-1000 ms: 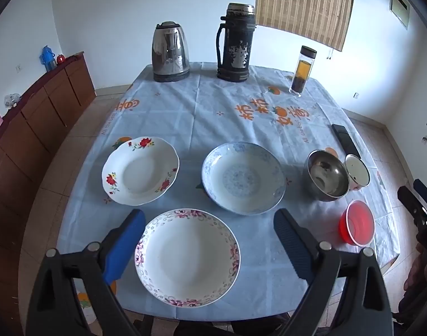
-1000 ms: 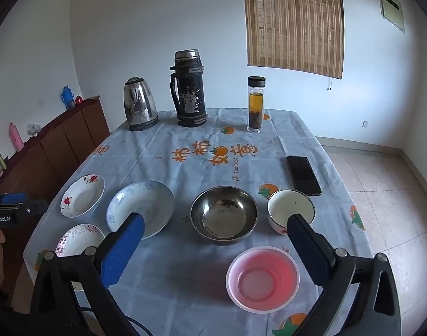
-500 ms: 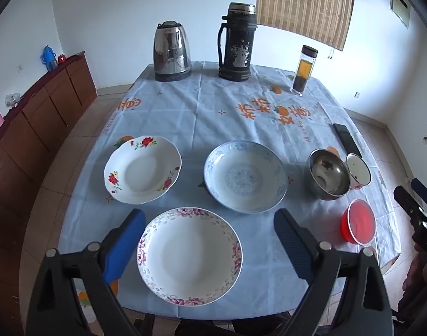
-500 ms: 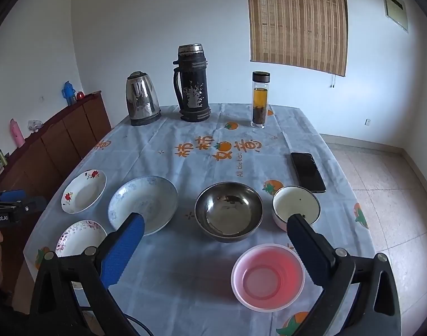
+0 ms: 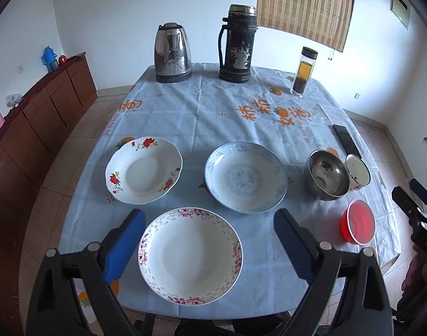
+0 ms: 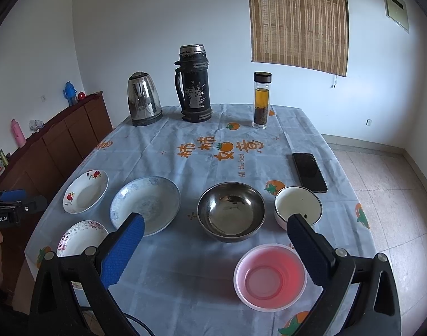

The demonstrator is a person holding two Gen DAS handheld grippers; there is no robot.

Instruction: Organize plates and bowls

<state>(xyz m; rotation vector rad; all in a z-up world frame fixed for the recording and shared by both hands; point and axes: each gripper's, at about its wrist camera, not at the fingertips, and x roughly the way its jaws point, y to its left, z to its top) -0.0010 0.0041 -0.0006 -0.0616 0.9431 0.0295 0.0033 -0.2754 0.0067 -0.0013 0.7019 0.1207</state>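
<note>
Three plates lie on the left half of the table: a pink-flowered plate [image 5: 190, 256] nearest, a red-flowered plate [image 5: 144, 170] behind it on the left, and a blue-patterned plate [image 5: 245, 177] in the middle. On the right stand a steel bowl [image 6: 231, 211], a white bowl [image 6: 298, 206] and a pink plastic bowl [image 6: 270, 276]. My left gripper [image 5: 209, 225] is open and empty, above the pink-flowered plate. My right gripper [image 6: 215, 231] is open and empty, above the table between the steel bowl and the pink bowl.
A steel kettle [image 5: 173, 53], a black thermos [image 5: 237, 44] and a glass tea bottle [image 5: 304, 72] stand at the far end. A black phone [image 6: 309, 172] lies at the right edge. A brown sideboard [image 5: 31, 128] runs along the left wall.
Both grippers have risen and moved slightly forward over the table; the dishes sit lower in both views. Nothing on the table has moved.
</note>
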